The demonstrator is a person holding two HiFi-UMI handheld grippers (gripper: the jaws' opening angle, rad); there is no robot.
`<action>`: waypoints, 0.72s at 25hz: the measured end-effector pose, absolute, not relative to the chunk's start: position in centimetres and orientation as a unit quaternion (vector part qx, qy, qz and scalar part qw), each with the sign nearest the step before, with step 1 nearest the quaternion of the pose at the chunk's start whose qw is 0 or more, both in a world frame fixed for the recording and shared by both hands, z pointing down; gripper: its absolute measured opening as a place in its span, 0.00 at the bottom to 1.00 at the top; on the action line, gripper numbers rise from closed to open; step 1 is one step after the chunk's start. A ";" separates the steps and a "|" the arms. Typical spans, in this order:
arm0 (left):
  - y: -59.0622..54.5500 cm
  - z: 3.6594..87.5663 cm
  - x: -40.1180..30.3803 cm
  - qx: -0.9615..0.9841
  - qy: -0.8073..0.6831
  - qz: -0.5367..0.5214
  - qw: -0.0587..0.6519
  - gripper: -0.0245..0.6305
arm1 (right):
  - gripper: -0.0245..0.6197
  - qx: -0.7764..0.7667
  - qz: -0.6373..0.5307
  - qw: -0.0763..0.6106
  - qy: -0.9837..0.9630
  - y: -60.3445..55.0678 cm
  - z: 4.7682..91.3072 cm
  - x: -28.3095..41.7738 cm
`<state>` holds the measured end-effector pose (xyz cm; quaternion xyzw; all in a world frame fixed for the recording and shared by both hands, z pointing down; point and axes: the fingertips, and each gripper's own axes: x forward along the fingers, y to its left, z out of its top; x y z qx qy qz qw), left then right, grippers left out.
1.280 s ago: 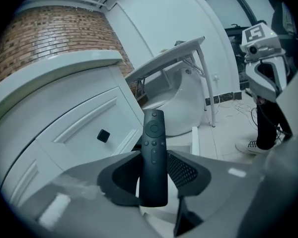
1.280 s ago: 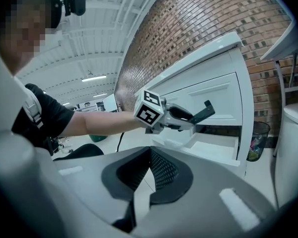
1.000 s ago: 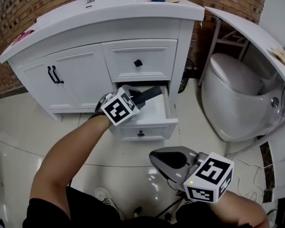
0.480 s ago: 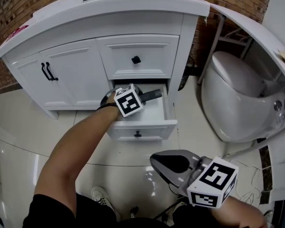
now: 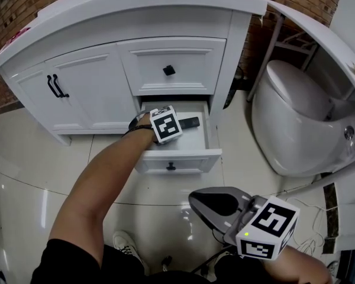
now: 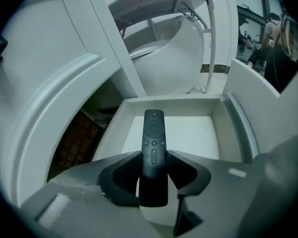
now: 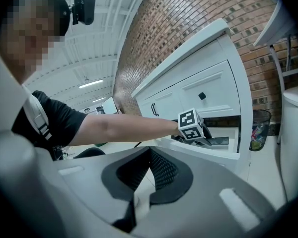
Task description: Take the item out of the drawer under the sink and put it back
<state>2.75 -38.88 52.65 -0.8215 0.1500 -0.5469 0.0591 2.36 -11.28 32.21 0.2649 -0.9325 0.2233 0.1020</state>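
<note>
My left claw [image 6: 154,156] is clenched on the black remote [image 6: 154,128]. The pads press its 2 long sides near the lower end, and the button end sticks out ahead. I hold it over the open lower drawer [image 5: 177,157] of the white vanity [image 5: 100,93]; I cannot tell whether it touches the drawer's bottom. The upper drawer [image 5: 171,70] is closed. My right claw [image 7: 149,152] hangs near my body, low over the glossy floor [image 5: 23,176], jaws together on nothing. A white toilet [image 5: 296,123] stands right of the vanity.
</note>
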 end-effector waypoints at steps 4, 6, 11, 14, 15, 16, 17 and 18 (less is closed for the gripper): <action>-38.4 53.9 1.1 -0.794 0.143 -0.590 0.037 0.30 | 0.04 0.270 0.228 0.099 -0.930 -11.6 32.2 2.7; -38.6 54.0 0.8 -0.789 0.147 -0.595 0.032 0.30 | 0.04 0.271 0.229 0.099 -0.930 -11.7 32.2 2.8; -38.5 54.7 0.9 -0.787 0.138 -0.601 0.026 0.30 | 0.04 0.272 0.236 0.097 -0.928 -12.0 32.4 2.8; -38.4 54.9 0.6 -0.781 0.137 -0.609 0.022 0.30 | 0.04 0.272 0.237 0.096 -0.928 -12.0 32.3 2.9; -38.4 54.9 0.5 -0.779 0.137 -0.611 0.021 0.30 | 0.04 0.272 0.237 0.095 -0.928 -12.0 32.3 2.9; -38.5 54.9 0.4 -0.778 0.138 -0.613 0.023 0.30 | 0.04 0.273 0.237 0.095 -0.927 -12.0 32.3 2.9; -38.6 55.0 0.3 -0.778 0.141 -0.611 0.024 0.30 | 0.04 0.274 0.237 0.095 -0.927 -12.0 32.3 2.9; -38.8 54.9 0.2 -0.780 0.145 -0.608 0.024 0.30 | 0.04 0.275 0.236 0.095 -0.927 -12.0 32.3 2.9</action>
